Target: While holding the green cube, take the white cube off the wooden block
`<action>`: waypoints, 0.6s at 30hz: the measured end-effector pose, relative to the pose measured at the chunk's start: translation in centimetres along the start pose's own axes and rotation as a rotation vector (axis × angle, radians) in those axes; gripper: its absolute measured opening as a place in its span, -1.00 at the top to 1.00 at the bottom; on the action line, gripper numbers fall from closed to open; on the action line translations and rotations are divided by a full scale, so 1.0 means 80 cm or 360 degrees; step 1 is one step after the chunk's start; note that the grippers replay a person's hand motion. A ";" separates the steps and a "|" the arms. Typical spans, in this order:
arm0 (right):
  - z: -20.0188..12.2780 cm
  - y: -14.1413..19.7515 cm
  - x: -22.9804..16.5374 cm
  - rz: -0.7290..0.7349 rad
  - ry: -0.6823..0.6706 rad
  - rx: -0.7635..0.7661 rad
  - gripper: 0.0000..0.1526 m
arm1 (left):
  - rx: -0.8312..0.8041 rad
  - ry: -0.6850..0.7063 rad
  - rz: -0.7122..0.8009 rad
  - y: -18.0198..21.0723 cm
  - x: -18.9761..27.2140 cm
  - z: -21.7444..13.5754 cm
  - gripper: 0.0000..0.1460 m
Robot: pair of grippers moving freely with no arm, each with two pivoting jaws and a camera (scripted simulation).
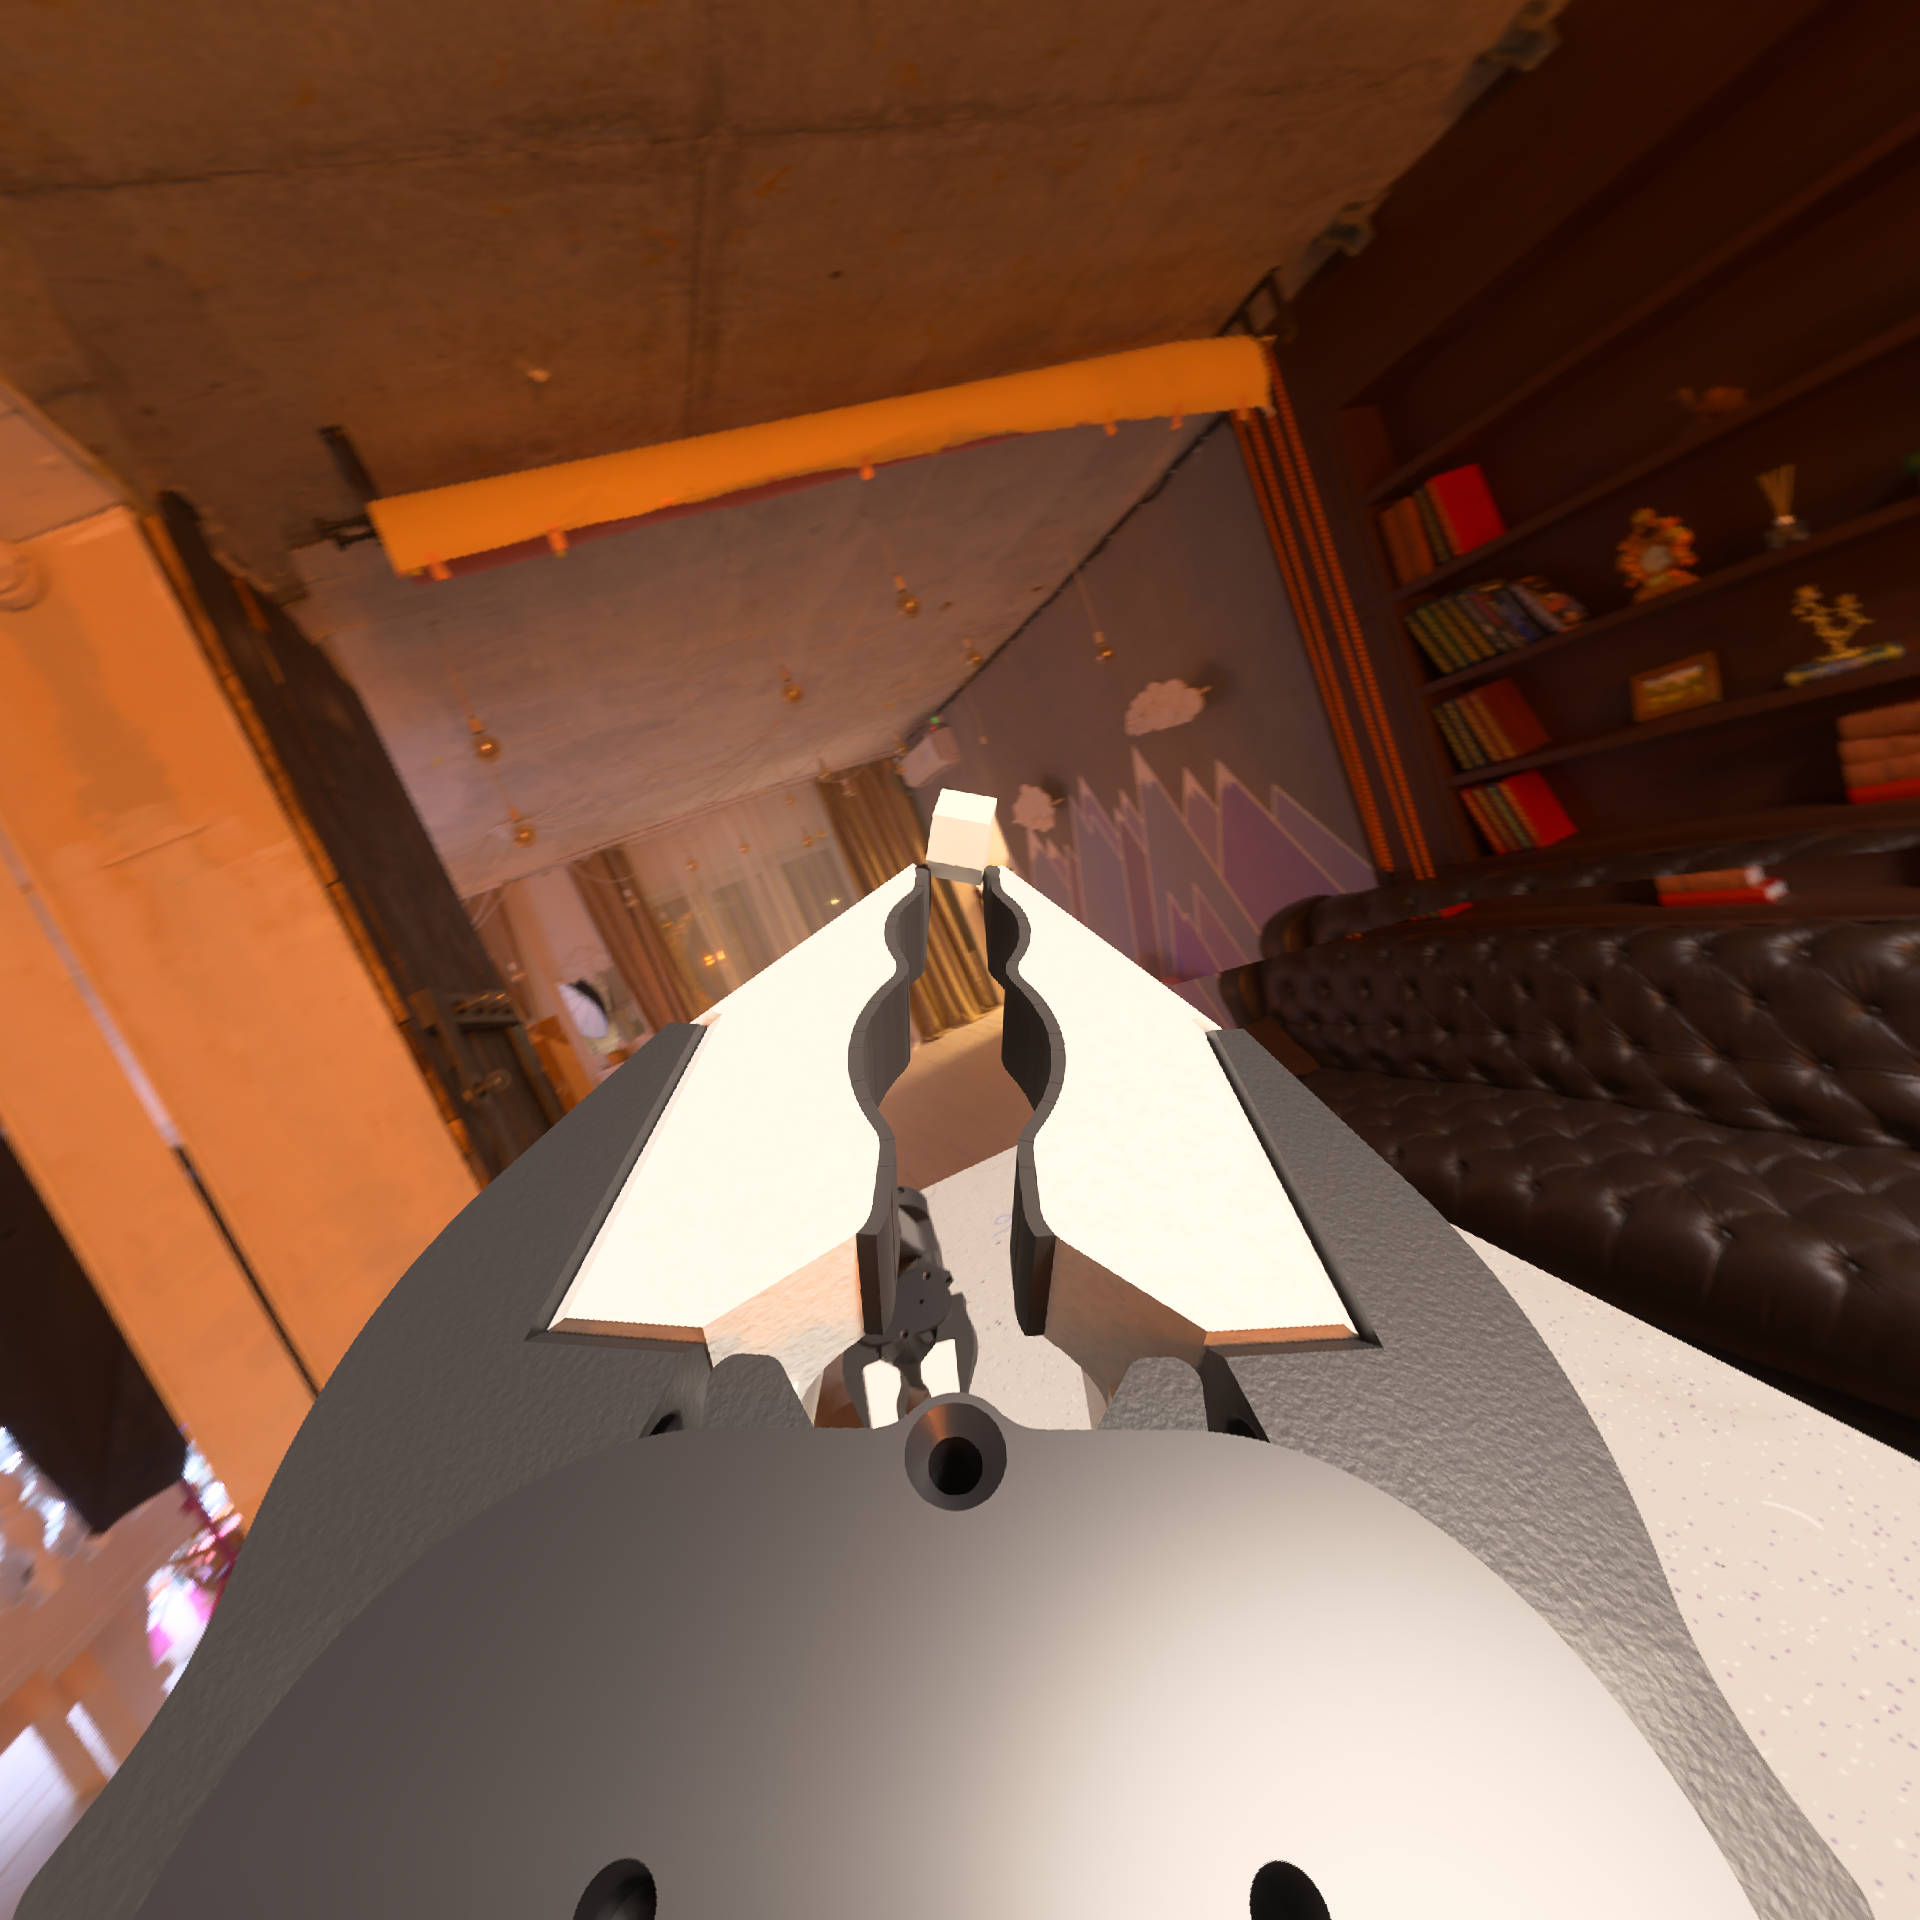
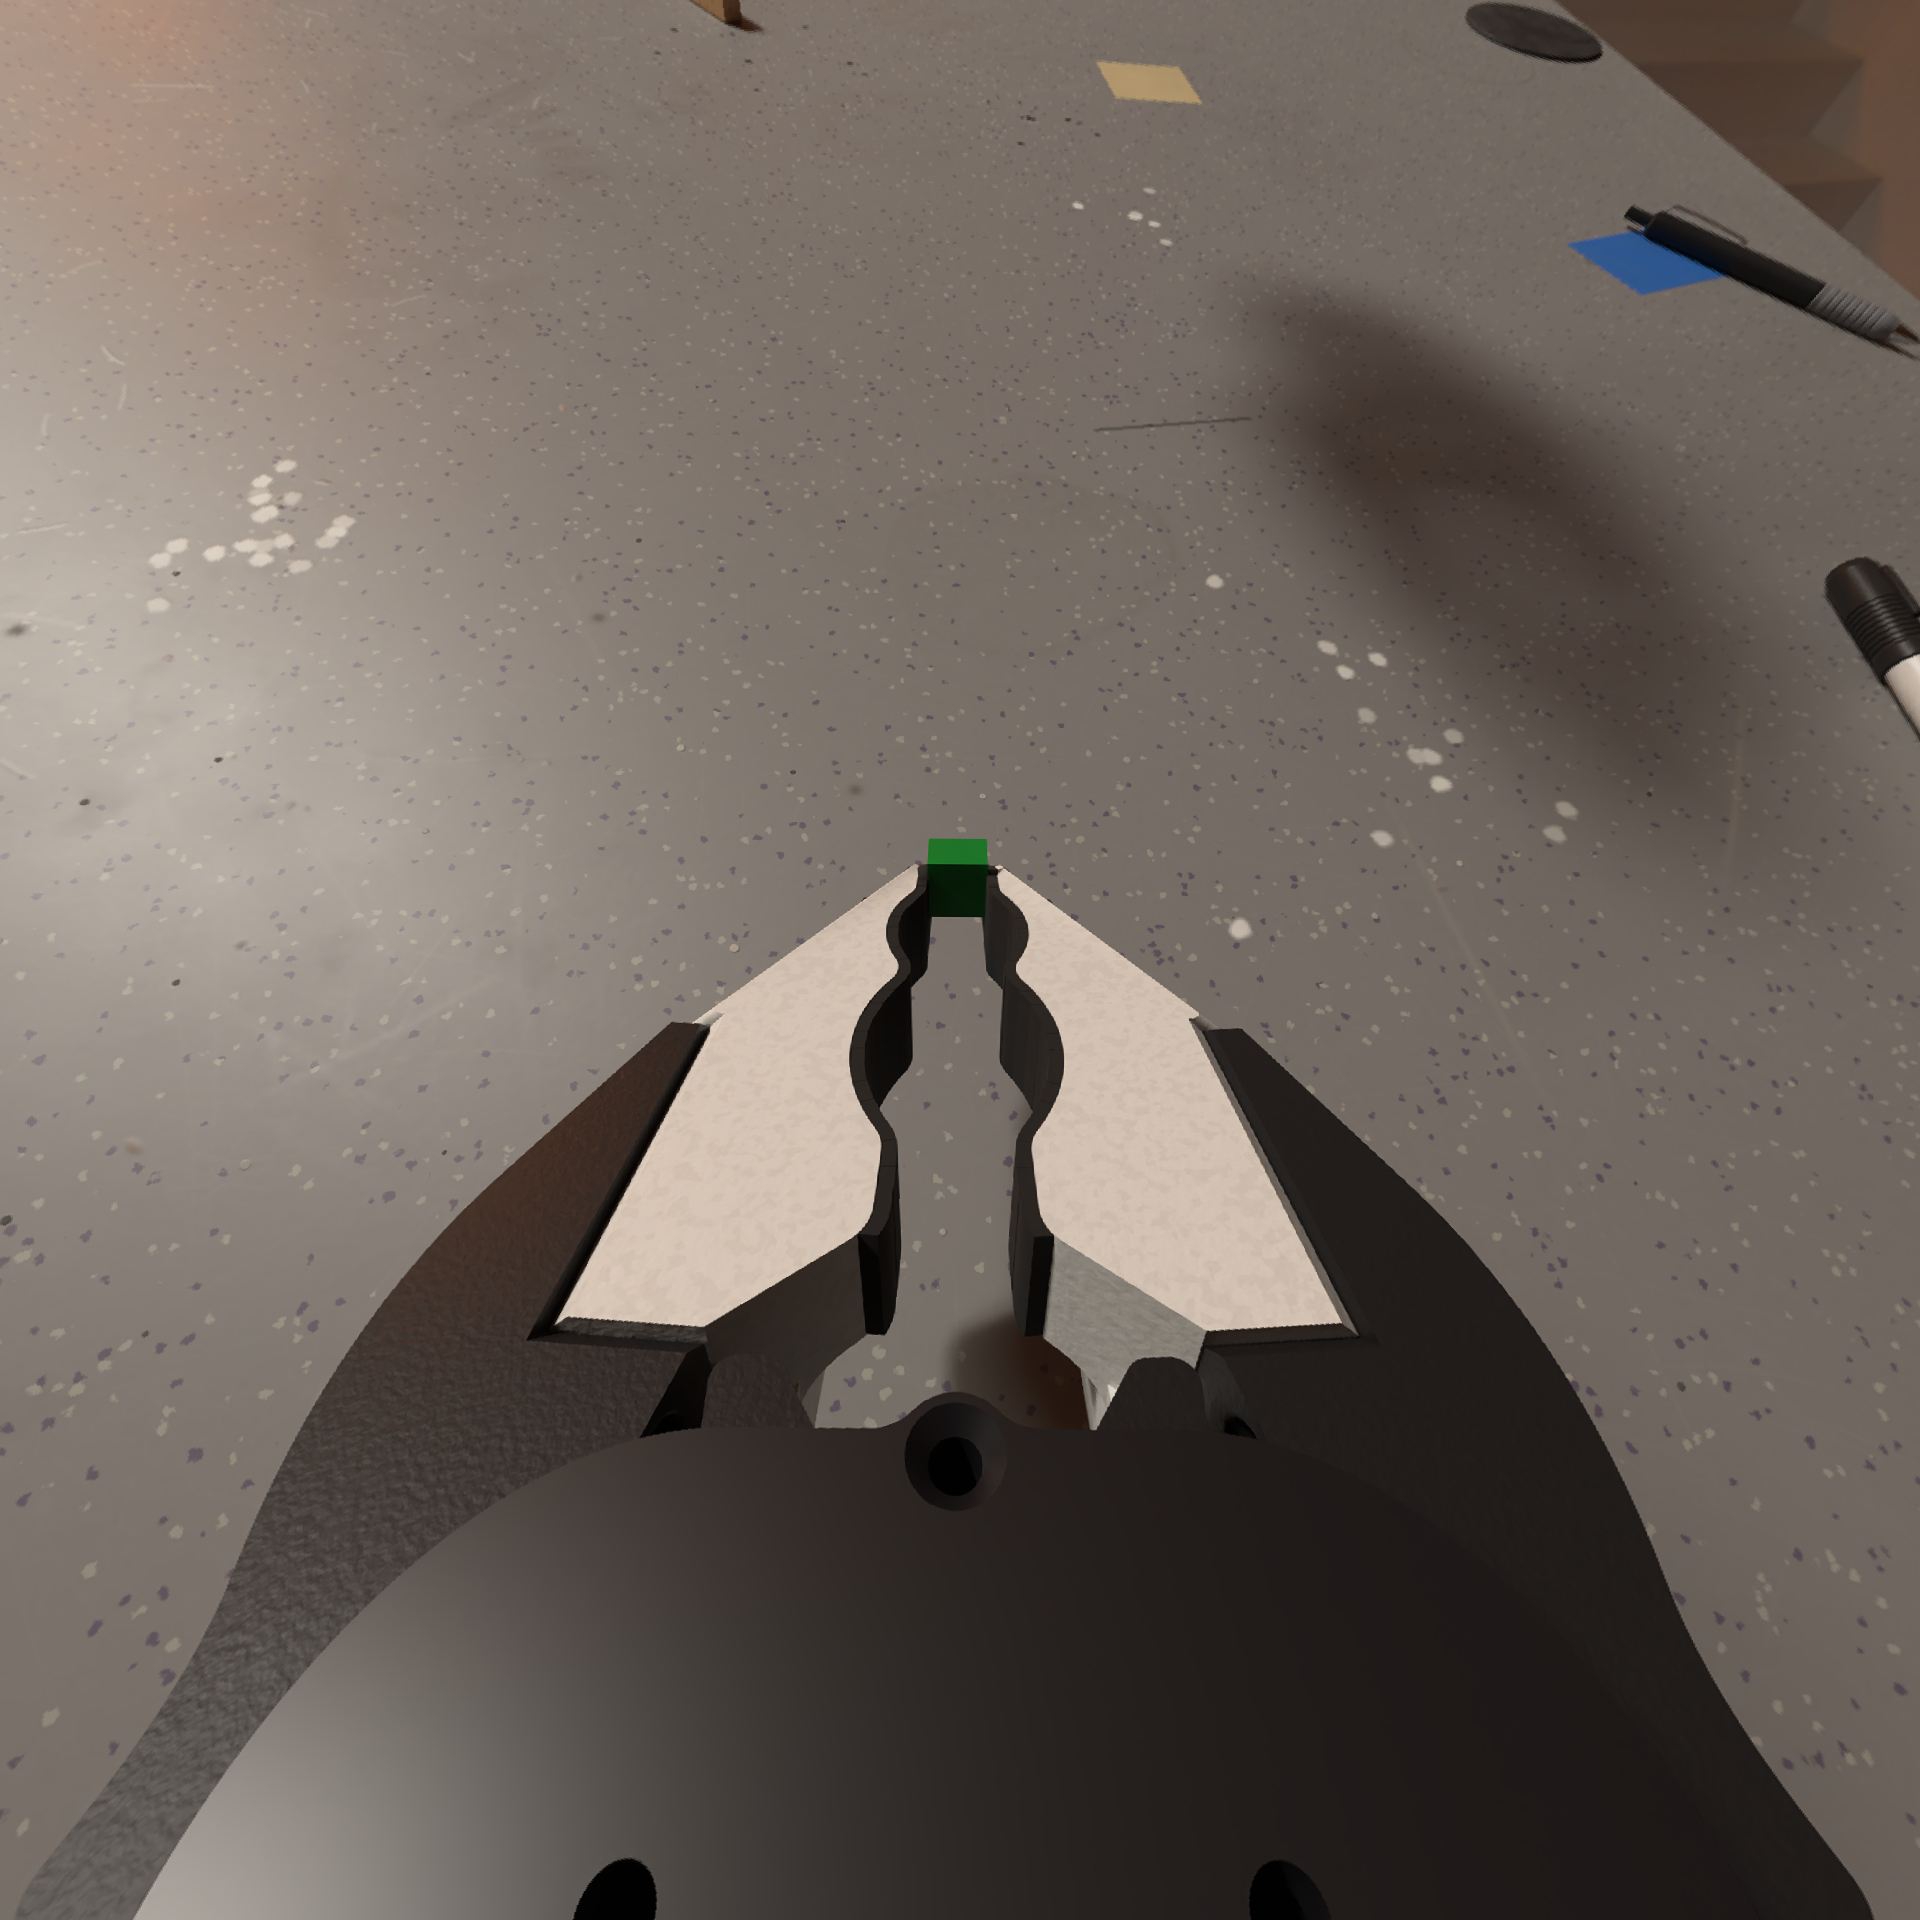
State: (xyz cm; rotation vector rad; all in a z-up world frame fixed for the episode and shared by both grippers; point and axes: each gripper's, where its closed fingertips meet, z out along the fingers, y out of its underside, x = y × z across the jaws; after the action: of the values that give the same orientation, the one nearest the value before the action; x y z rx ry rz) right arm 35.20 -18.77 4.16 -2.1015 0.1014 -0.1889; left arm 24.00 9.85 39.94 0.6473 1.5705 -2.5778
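Note:
In the left wrist view my left gripper point(image 1: 954, 876) is shut on the white cube point(image 1: 961, 834), which sticks out past the fingertips. It is held high, tilted up toward the room. Far below, between my fingers, the other gripper point(image 1: 914, 1340) shows over the table. In the right wrist view my right gripper point(image 2: 957, 883) is shut on the green cube point(image 2: 957, 876) and holds it above the grey speckled table point(image 2: 520, 623). A corner of the wooden block point(image 2: 724, 10) shows at the top edge of that view.
A tan patch point(image 2: 1148, 82), a blue patch point(image 2: 1642, 262) with a black pen point(image 2: 1766, 275) across it, a marker point(image 2: 1886, 639) and a black disc point(image 2: 1534, 31) lie toward the table's right side. A dark leather sofa point(image 1: 1558, 1091) and bookshelves point(image 1: 1558, 644) stand beyond the table.

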 end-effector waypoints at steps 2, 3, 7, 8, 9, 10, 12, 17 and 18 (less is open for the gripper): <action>-0.002 -0.002 0.000 -0.0012 0.0007 0.0013 0.88 | 0.0004 0.0081 0.0008 0.003 -0.001 0.015 0.87; -0.003 -0.004 0.000 -0.0015 0.0011 0.0022 0.88 | -0.0002 0.0102 0.0015 0.006 -0.001 0.022 0.87; -0.006 -0.006 0.001 -0.0029 0.0032 0.0038 0.88 | -0.0002 0.0176 0.0058 0.015 0.001 0.039 0.87; -0.007 -0.007 0.001 -0.0028 0.0035 0.0042 0.88 | 0.0011 0.0185 0.0065 0.015 0.001 0.041 0.87; -0.008 -0.007 0.002 -0.0028 0.0040 0.0043 0.88 | 0.0027 0.0196 0.0070 0.014 0.002 0.042 0.87; -0.008 -0.007 0.003 -0.0028 0.0045 0.0044 0.88 | 0.0046 0.0199 0.0076 0.013 0.002 0.043 0.87; -0.009 -0.007 0.004 -0.0026 0.0053 0.0047 0.88 | 0.0083 0.0197 0.0093 0.009 0.002 0.041 0.87; -0.009 -0.005 0.006 -0.0015 0.0062 0.0045 0.88 | 0.0116 0.0172 0.0116 0.003 0.003 0.034 0.87; -0.009 -0.005 0.006 -0.0013 0.0063 0.0042 0.88 | 0.0119 0.0170 0.0124 0.001 0.004 0.033 0.87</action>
State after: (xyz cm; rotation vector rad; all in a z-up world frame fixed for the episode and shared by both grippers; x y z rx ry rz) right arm 35.54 -19.26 4.89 -2.0725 0.1134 -0.2353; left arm 22.87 7.61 40.74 0.8483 1.4515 -2.5951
